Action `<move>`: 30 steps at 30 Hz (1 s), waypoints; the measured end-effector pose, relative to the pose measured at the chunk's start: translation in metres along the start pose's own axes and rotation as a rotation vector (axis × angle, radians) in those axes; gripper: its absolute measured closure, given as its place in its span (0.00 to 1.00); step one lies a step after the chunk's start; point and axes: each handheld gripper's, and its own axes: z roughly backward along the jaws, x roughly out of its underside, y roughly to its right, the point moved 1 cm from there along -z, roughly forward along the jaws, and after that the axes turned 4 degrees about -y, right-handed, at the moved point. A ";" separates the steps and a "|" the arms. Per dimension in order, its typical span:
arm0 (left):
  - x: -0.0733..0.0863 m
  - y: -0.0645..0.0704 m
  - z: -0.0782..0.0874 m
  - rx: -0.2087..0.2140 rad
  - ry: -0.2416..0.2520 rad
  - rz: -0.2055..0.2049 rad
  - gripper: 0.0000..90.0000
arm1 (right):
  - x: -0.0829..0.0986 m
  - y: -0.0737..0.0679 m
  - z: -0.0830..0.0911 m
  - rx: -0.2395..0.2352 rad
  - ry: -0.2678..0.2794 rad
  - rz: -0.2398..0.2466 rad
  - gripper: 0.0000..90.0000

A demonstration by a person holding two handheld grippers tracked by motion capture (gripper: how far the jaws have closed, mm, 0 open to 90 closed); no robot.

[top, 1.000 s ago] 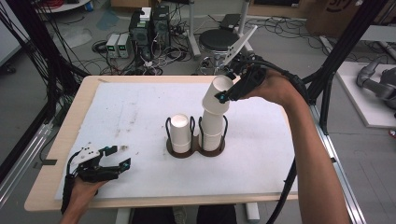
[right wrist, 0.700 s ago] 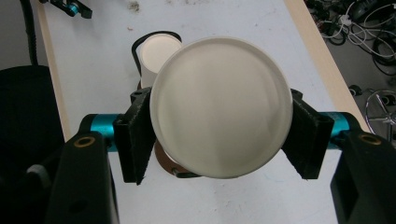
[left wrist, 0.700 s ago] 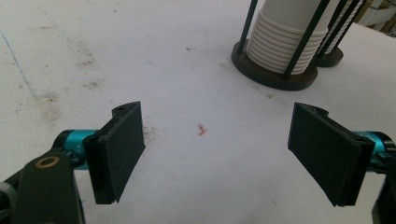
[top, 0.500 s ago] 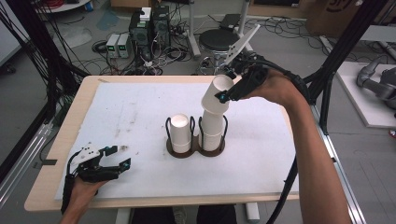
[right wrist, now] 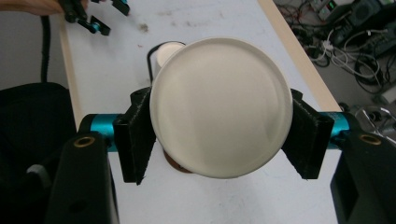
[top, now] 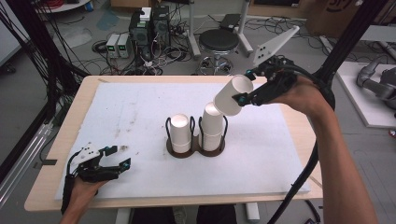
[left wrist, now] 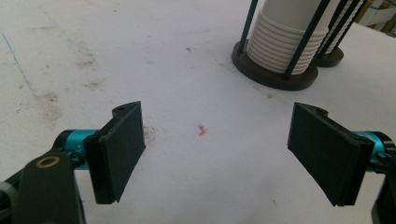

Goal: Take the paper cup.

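Observation:
A dark two-ring cup holder (top: pixel 173 150) stands mid-table with a stack of white paper cups (top: pixel 180 133) in its left ring and a taller stack (top: pixel 212 128) in its right ring. My right gripper (top: pixel 241 86) is shut on a white paper cup (top: pixel 232 99), held tilted just above and right of the taller stack; that cup's base (right wrist: pixel 220 105) sits between the jaws. My left gripper (top: pixel 116 156) rests open near the table's front left corner, its jaws wide apart over bare mat (left wrist: pixel 201 154), with the ribbed cup stack (left wrist: pixel 285 44) ahead to the right.
A white mat (top: pixel 130 107) covers the wooden table (top: pixel 299 130). Behind the table are a round stool (top: pixel 219 41), electronics boxes (top: pixel 149 25) and loose cables on the floor. Black frame posts stand at both sides.
The right gripper has lifted its cup slightly up and to the right, away from the taller stack. The left gripper has stayed put.

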 end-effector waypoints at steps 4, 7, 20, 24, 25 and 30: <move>0.000 0.001 0.000 -0.004 0.005 -0.004 0.21 | 0.009 -0.009 0.005 -0.004 0.032 0.008 0.39; 0.000 0.001 0.000 -0.006 0.005 -0.009 0.21 | 0.015 -0.012 0.008 -0.010 0.051 0.007 0.39; 0.000 0.001 0.000 -0.005 0.002 -0.002 0.21 | 0.034 -0.030 0.000 -0.073 0.163 0.014 0.39; 0.000 0.000 0.000 -0.004 0.002 -0.002 0.21 | 0.038 -0.031 -0.008 -0.091 0.179 0.008 0.39; 0.000 0.000 0.000 -0.004 0.001 -0.002 0.21 | 0.039 -0.031 -0.010 -0.097 0.181 0.006 0.39; 0.000 0.000 0.000 -0.003 0.001 0.003 0.21 | 0.040 -0.035 -0.017 -0.123 0.194 0.009 0.39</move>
